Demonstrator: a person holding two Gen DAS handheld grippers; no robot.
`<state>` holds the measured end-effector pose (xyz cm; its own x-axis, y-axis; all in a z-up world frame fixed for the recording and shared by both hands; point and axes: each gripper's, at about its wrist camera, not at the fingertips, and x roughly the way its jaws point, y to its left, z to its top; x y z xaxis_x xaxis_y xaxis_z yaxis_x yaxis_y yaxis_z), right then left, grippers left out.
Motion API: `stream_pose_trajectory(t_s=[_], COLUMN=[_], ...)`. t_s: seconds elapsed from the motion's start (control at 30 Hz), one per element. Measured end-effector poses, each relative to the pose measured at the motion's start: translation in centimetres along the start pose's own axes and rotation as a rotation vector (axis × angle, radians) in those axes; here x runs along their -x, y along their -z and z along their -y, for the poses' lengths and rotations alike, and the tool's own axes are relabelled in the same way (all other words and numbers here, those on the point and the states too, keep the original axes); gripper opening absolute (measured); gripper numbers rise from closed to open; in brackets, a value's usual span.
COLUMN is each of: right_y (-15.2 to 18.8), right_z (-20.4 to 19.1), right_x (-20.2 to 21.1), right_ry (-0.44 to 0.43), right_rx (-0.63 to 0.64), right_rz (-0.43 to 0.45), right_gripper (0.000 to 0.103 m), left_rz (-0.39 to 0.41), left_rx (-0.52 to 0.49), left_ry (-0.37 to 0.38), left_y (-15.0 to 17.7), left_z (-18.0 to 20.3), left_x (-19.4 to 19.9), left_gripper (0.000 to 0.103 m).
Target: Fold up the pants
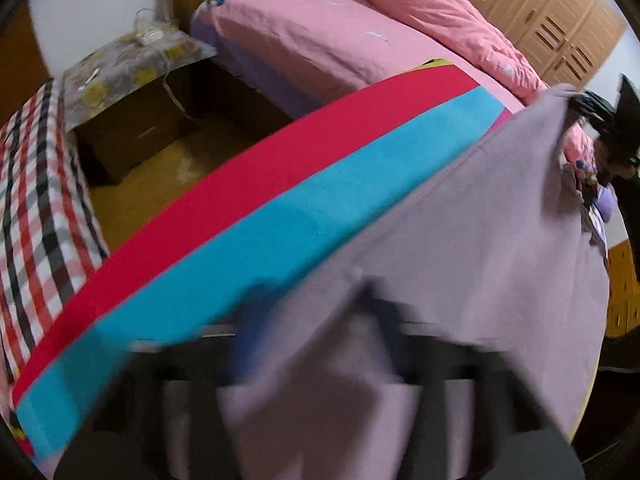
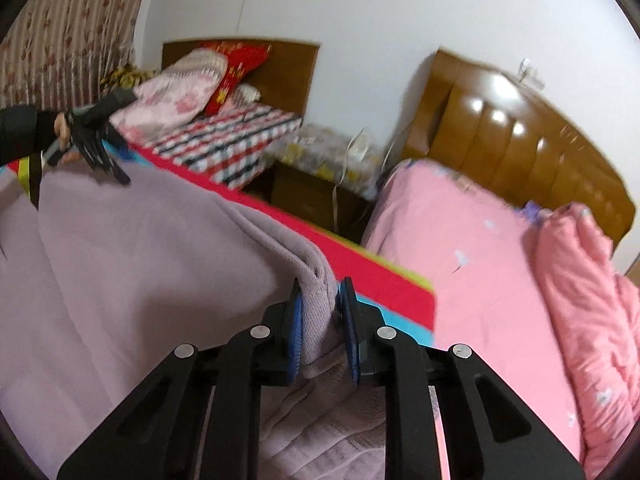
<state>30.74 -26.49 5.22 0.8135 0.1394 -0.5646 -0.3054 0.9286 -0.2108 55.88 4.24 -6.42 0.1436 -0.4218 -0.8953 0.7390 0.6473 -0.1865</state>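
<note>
Lilac pants [image 1: 480,220] lie spread over a mat with red and cyan stripes [image 1: 280,208] on a bed. My left gripper [image 1: 316,308] is blurred at the bottom of the left wrist view, shut on a fold of the lilac cloth. My right gripper [image 2: 322,312] is shut on a ribbed edge of the pants [image 2: 140,260], which sits bunched between its blue pads [image 2: 296,320]. The right wrist view also shows the left gripper [image 2: 108,160] at the pants' far edge, held by a hand in a black sleeve. The right gripper [image 1: 588,108] shows small at the pants' far corner.
A pink sheet [image 2: 480,280] and a pink quilt [image 2: 592,300] cover the bed beyond the mat, under a brown padded headboard [image 2: 520,140]. A nightstand with a floral cover [image 1: 132,60] stands in the gap beside a second bed with a plaid cover [image 1: 36,200]. Wooden wardrobe doors [image 1: 540,8] stand behind.
</note>
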Motion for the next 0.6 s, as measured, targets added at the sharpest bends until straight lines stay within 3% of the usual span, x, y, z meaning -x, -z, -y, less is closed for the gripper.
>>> stream_pose_trajectory(t_s=[0.03,0.17,0.27,0.33,0.47,0.6], right_y=[-0.4,-1.1,-0.1,1.9,9.8,18.9], right_z=[-0.3,-2.1,-3.8,-5.1,-7.7,-10.4], right_x=[0.7,5.4,10.5,13.8,18.9,17.9], right_ry=[0.014,0.106,0.152,0.150,0.086,0.027], right_rx=[0.005,0.021,0.018,0.002,-0.057,-0.151], right_rz=[0.003,0.061,0.162,0.203,0.172,-0.021], right_gripper=[0.019,0.018,0.018,0.018,0.018,0.019], left_rz=[0.025,0.264,0.418,0.472,0.463,0.327], left_rx=[-0.007,-0.056,-0.141,-0.205,-0.241,-0.168], left_ry=[-0.042,-0.245,-0.390,-0.452,-0.442,-0.386], left_y=[0.3,3.0,7.4,11.6,22.6,30.0], left_z=[0.4,4.9,11.1,15.8,24.1,27.9], left_x=[1.0,9.8,17.0,20.5,21.8,15.0], left_gripper=[0.011,0.009,0.009,0.009,0.009,0.009])
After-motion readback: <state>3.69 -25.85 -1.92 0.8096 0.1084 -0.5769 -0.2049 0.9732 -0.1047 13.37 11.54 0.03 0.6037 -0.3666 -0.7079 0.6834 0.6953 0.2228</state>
